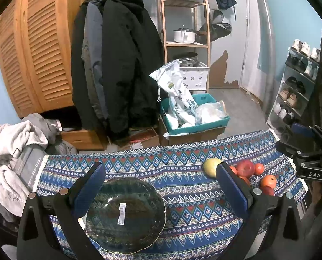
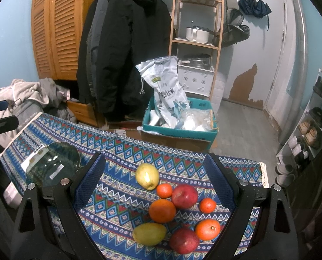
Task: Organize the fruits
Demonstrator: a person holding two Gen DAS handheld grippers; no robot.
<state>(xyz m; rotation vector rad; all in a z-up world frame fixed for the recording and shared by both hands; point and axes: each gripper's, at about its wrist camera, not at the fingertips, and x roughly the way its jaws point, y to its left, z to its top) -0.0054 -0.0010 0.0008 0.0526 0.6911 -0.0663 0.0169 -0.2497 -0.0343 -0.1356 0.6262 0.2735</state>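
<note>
The left hand-held gripper (image 1: pixel 161 186) hangs spread wide over a dark glass plate (image 1: pixel 126 216), which lies on the left part of the patterned tabletop (image 1: pixel 182 199) with a barcode sticker on it. To the right, the right hand-held gripper (image 2: pixel 155 186) is also spread, pinching nothing, above the fruits: a yellow pear (image 2: pixel 147 176), two red apples (image 2: pixel 184 196), a large orange (image 2: pixel 162 210), smaller oranges and a mango (image 2: pixel 149 234), clustered close together.
</note>
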